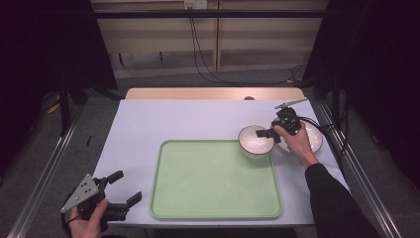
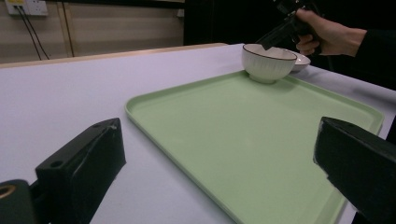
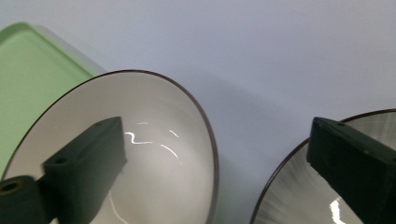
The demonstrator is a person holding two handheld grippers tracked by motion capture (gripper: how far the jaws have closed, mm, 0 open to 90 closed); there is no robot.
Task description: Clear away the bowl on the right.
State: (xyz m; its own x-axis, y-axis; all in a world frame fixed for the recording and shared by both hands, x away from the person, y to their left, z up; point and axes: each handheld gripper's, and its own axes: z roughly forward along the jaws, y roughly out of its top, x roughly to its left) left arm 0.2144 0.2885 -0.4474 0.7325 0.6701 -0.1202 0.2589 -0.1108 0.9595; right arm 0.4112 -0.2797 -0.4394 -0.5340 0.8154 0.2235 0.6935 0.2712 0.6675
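Observation:
A white bowl [image 1: 252, 145] [image 2: 268, 65] [image 3: 154, 107] with a dark rim stands upright at the far right corner of the green tray [image 1: 213, 183] [image 2: 243, 130] [image 3: 28, 60]. My right gripper [image 1: 267, 133] [image 2: 275, 35] [image 3: 217, 154] hovers over its right rim, open, one jaw above the bowl's inside and the other above a second, shallower bowl [image 1: 313, 140] [image 2: 302, 60] [image 3: 299, 196] just to the right. Neither pad presses on the rim. My left gripper [image 1: 126, 187] [image 2: 219, 158] rests open near the table's front left corner, facing the tray, with nothing between its jaws.
The tray holds nothing else on its flat middle. The white table top [image 1: 163, 119] runs out to a wooden strip [image 1: 213, 93] at the back. Metal rails [image 1: 44, 173] flank the table, and a cable [image 1: 327, 134] trails from the right gripper.

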